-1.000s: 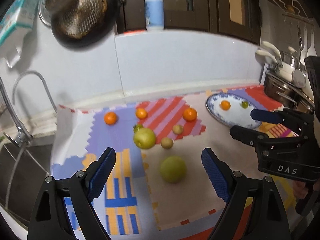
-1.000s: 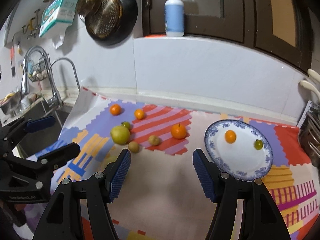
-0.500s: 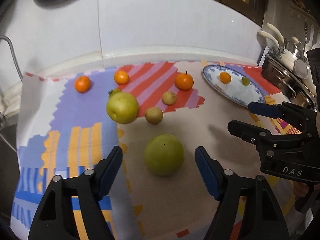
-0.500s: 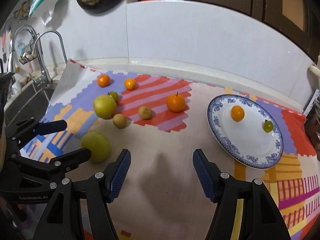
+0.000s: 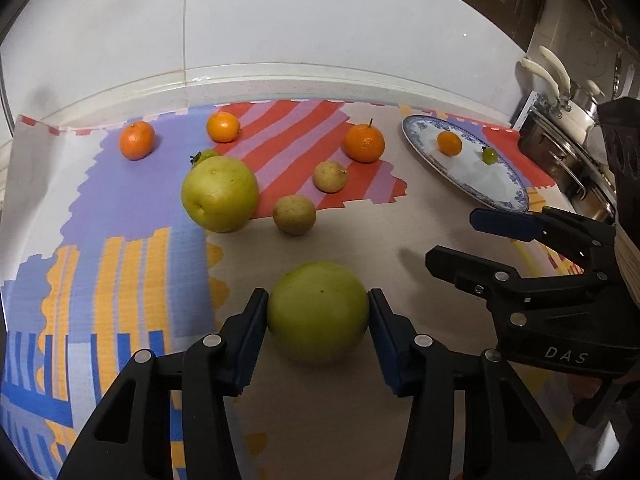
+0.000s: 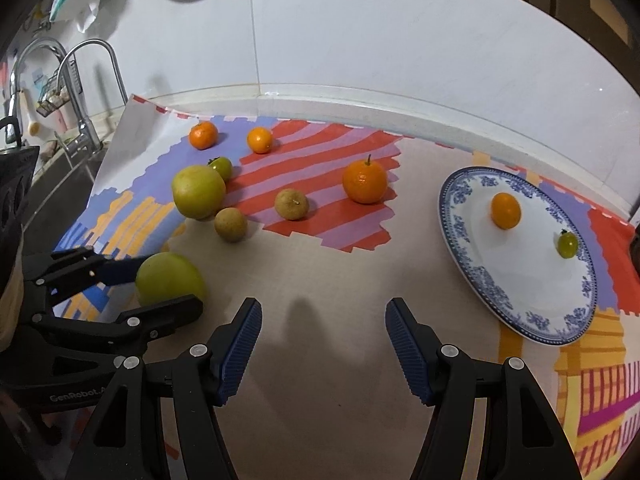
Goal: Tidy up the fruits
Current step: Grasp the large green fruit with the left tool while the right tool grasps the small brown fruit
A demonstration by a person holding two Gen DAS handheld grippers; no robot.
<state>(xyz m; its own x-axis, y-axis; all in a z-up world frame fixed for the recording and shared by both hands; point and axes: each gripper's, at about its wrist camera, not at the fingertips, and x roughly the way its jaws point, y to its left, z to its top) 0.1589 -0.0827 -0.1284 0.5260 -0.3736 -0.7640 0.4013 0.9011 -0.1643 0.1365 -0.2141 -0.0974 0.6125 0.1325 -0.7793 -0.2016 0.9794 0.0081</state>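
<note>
A green apple (image 5: pixel 318 312) lies on the beige part of the mat, between the closing jaws of my left gripper (image 5: pixel 318 298); both blue pads touch its sides. In the right wrist view the same apple (image 6: pixel 168 276) sits in the left gripper (image 6: pixel 164 286). My right gripper (image 6: pixel 323 308) hangs open over bare mat, nothing between its fingers. Behind lie a larger yellow-green fruit (image 5: pixel 219 194), two small brown fruits (image 5: pixel 294 214), three oranges (image 5: pixel 364 142) and a small green tomato (image 6: pixel 222 167). The blue-rimmed plate (image 6: pixel 480 280) holds a small orange (image 6: pixel 506 210) and a green tomato (image 6: pixel 567 243).
A patterned mat (image 5: pixel 120 280) covers the counter up to the white tiled wall. A sink with a curved tap (image 6: pixel 80 80) is at the left. Steel pots (image 5: pixel 568 152) stand past the plate on the right.
Both grippers have sunk toward the counter. The left gripper's jaws have narrowed from wide apart to touching the green apple. The right gripper's opening is unchanged.
</note>
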